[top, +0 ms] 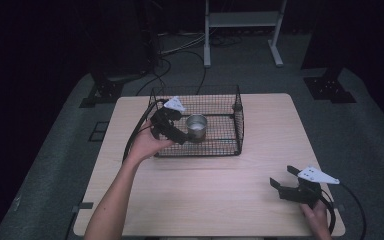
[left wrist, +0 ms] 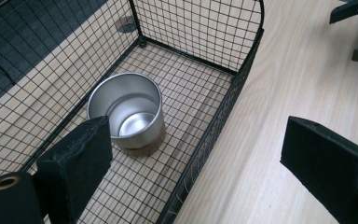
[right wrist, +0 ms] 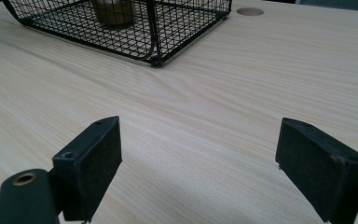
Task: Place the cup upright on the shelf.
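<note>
Black padded jaws of the left gripper (left wrist: 196, 163) stand wide apart and hold nothing; one jaw hangs inside the wire basket (left wrist: 242, 70), the other outside its near wall, so the gripper straddles the mesh. Just beyond the inner jaw a small metal cup (left wrist: 127, 112) stands upright on the basket floor, close to one wall, apart from the pads.

From above, the left hand (top: 145, 145) holds that gripper over the basket's near left corner on the wooden table (top: 260, 150). Well apart, near the table's right front edge, the right gripper (top: 285, 177) rests low over bare wood, jaws spread wide and empty.

My guess at the risk: if the left jaws close or lift from here, the outer jaw may catch the mesh wall and drag or tip the basket, or the inner jaw may knock the light cup over.
</note>
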`<state>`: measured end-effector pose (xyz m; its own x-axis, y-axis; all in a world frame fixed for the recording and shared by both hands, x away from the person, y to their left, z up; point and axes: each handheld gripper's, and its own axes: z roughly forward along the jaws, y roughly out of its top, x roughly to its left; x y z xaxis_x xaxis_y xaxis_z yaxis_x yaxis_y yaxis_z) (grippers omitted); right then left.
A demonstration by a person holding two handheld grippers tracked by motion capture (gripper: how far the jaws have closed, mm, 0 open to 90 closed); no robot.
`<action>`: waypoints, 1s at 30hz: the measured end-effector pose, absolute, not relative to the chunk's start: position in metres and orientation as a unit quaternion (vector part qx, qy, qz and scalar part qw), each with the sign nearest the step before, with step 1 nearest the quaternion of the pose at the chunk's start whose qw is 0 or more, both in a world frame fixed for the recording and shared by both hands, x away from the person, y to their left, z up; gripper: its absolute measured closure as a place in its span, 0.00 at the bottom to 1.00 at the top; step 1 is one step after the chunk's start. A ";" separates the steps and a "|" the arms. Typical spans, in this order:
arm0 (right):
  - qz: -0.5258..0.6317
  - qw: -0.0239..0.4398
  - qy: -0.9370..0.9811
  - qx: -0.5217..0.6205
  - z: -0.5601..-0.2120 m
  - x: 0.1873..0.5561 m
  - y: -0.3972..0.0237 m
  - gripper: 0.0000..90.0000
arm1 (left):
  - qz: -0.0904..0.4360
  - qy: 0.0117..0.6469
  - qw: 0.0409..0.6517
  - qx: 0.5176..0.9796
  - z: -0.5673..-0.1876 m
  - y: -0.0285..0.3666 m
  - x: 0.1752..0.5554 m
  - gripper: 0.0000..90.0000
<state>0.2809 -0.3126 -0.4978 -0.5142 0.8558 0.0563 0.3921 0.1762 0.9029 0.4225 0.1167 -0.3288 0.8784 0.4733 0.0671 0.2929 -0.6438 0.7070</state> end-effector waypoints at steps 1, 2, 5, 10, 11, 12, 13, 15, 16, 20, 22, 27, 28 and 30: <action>0.477 0.243 0.727 0.429 -0.498 0.281 -0.313 0.15 | 0.124 0.213 0.364 0.898 -0.329 0.117 0.423 0.09; 0.477 0.243 0.728 0.429 -0.498 0.281 -0.313 0.15 | 0.123 0.214 0.364 0.898 -0.329 0.118 0.422 0.09; 0.477 0.243 0.728 0.429 -0.498 0.281 -0.313 0.15 | 0.122 0.214 0.370 0.896 -0.330 0.124 0.415 0.09; 0.476 0.244 0.728 0.429 -0.498 0.281 -0.312 0.15 | 0.126 0.210 0.372 0.895 -0.333 0.129 0.408 0.09; 0.475 0.245 0.728 0.429 -0.498 0.281 -0.312 0.15 | 0.124 0.209 0.375 0.895 -0.334 0.132 0.405 0.09; 0.475 0.245 0.728 0.429 -0.498 0.281 -0.312 0.15 | 0.124 0.209 0.375 0.895 -0.334 0.132 0.405 0.09; 0.475 0.245 0.728 0.429 -0.498 0.281 -0.312 0.15 | 0.123 0.209 0.377 0.894 -0.335 0.134 0.403 0.09; 0.475 0.245 0.728 0.430 -0.498 0.281 -0.312 0.15 | 0.124 0.209 0.377 0.894 -0.338 0.138 0.398 0.09; 0.474 0.245 0.728 0.430 -0.498 0.281 -0.312 0.15 | 0.125 0.208 0.378 0.893 -0.339 0.140 0.396 0.09; 0.474 0.247 0.728 0.429 -0.498 0.281 -0.312 0.15 | 0.120 0.212 0.381 0.892 -0.344 0.146 0.389 0.09; 0.474 0.248 0.728 0.429 -0.498 0.281 -0.312 0.15 | 0.121 0.211 0.379 0.893 -0.345 0.148 0.385 0.09; 0.473 0.246 0.727 0.432 -0.498 0.281 -0.312 0.15 | 0.122 0.208 0.375 0.895 -0.348 0.152 0.377 0.08; 0.472 0.246 0.728 0.432 -0.498 0.281 -0.312 0.15 | 0.122 0.208 0.375 0.895 -0.348 0.152 0.377 0.08; 0.473 0.247 0.728 0.432 -0.498 0.281 -0.312 0.15 | 0.122 0.210 0.375 0.894 -0.349 0.155 0.374 0.08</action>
<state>0.2807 -0.3118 -0.4978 -0.5052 0.8616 0.0486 0.3948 0.1807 0.9008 0.3743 0.1548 -0.3494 0.8820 0.4675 0.0597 0.2847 -0.6296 0.7229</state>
